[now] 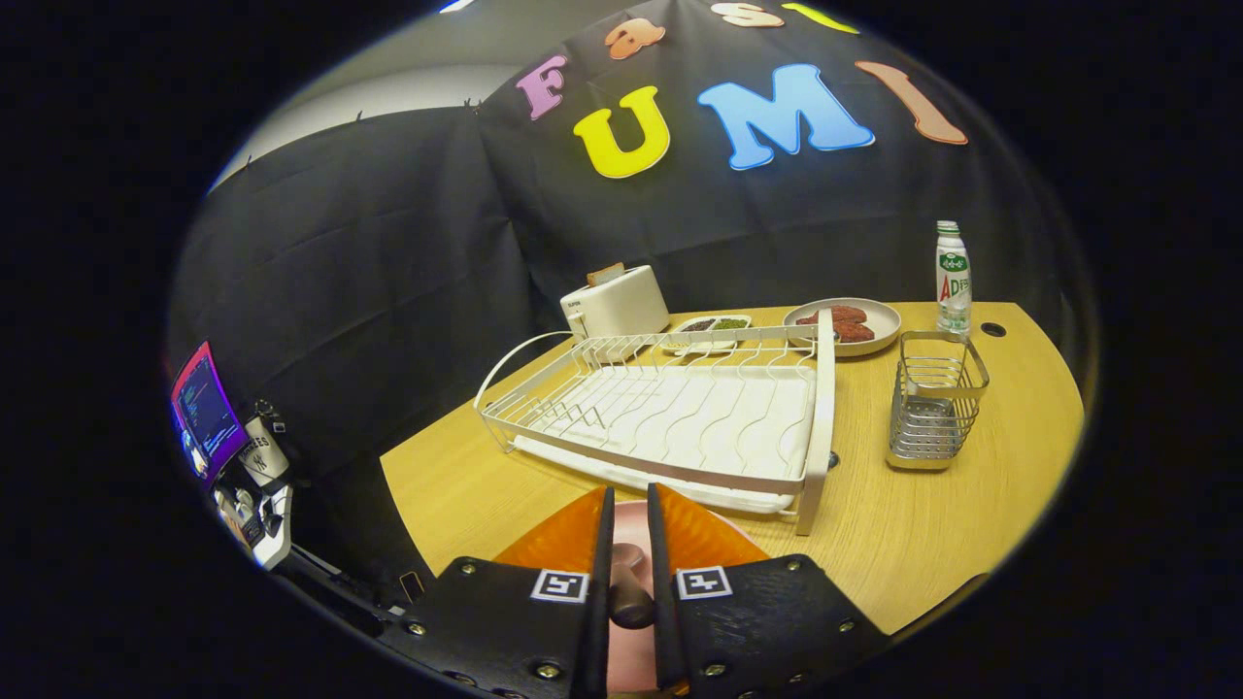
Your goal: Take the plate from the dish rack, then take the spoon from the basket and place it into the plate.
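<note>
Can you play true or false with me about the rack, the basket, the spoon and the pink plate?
1. The rack has no dishes in it. True.
2. The pink plate stands in the rack. False: it lies on the table, in front of the rack, under the gripper.
3. The spoon sits between the fingers, over the plate. True, and the fingers look closed on its handle.
4. The basket stands beside the rack. True.
5. The bottle is inside the basket. False: it stands on the table behind the basket.
6. The toaster is right in front of the fingers. False: it is beyond the rack.
</note>
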`<control>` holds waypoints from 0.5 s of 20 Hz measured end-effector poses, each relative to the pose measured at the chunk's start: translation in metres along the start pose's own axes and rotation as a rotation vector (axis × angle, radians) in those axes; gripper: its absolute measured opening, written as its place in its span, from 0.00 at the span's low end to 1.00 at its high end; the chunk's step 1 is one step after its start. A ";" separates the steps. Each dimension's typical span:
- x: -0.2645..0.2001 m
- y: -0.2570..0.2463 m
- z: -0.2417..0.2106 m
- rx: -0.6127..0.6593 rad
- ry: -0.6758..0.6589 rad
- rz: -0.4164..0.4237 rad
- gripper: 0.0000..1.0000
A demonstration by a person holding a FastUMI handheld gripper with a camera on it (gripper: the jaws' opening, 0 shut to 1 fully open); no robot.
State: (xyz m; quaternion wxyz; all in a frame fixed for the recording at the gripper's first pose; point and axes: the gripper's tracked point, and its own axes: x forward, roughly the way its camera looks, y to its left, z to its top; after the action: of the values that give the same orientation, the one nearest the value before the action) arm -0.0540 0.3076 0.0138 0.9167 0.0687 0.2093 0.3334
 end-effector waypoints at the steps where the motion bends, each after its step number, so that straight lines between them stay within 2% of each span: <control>1: 0.000 -0.003 -0.002 0.011 0.000 -0.010 0.21; 5: -0.007 -0.015 0.013 0.045 -0.034 -0.063 0.22; 10: -0.036 -0.045 0.069 0.038 -0.151 -0.192 0.22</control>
State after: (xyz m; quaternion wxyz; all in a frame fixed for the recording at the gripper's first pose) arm -0.0232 0.2507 0.0766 0.9561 0.0905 0.1516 0.2340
